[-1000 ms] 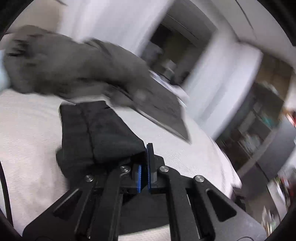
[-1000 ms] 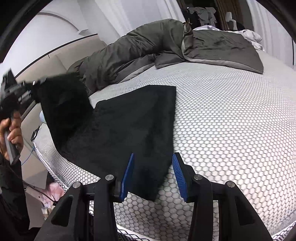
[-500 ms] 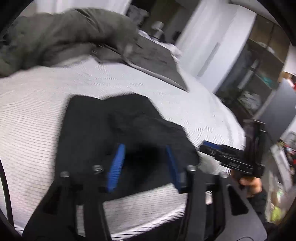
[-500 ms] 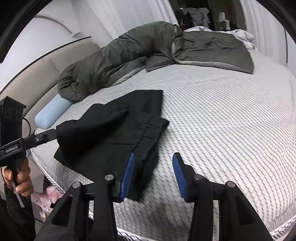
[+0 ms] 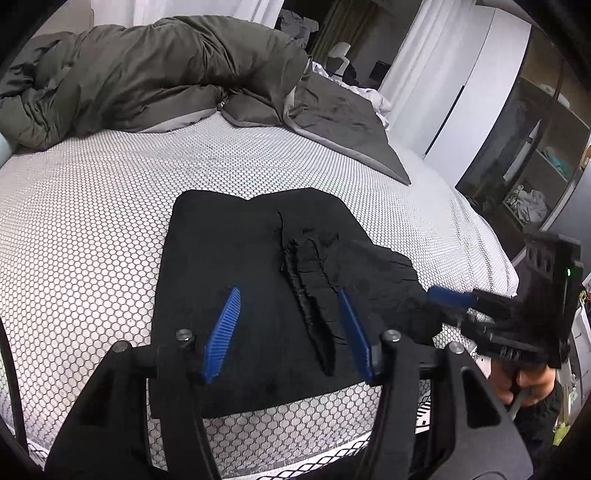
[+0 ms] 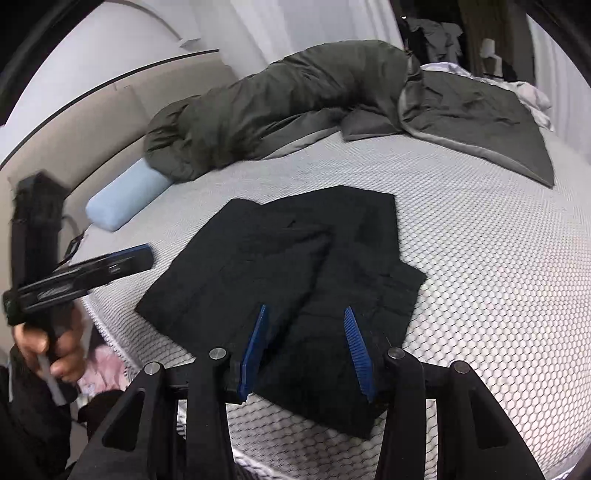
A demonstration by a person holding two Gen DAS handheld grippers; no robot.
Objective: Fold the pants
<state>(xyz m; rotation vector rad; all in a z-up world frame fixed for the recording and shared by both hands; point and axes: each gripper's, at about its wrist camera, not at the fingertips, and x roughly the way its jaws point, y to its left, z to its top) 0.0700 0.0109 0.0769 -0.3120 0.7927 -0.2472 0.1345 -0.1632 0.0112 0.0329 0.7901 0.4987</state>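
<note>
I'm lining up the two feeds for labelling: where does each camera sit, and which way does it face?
Left wrist: on the left gripper, looking down over the black pants toward the duvet; right gripper at right.
Right wrist: on the right gripper, facing the pants and pillow; left gripper and hand at left.
Shared: pants, duvet, mattress.

Bed (image 5: 92, 206) with white honeycomb-pattern cover, olive-grey duvet (image 5: 155, 74) bunched at the far side, pale blue bolster (image 6: 125, 195) against a beige padded headboard (image 6: 92, 122). White wardrobe doors (image 5: 461, 85), open dark shelving (image 5: 535, 147) beside them, white curtains (image 6: 295, 26) behind
</note>
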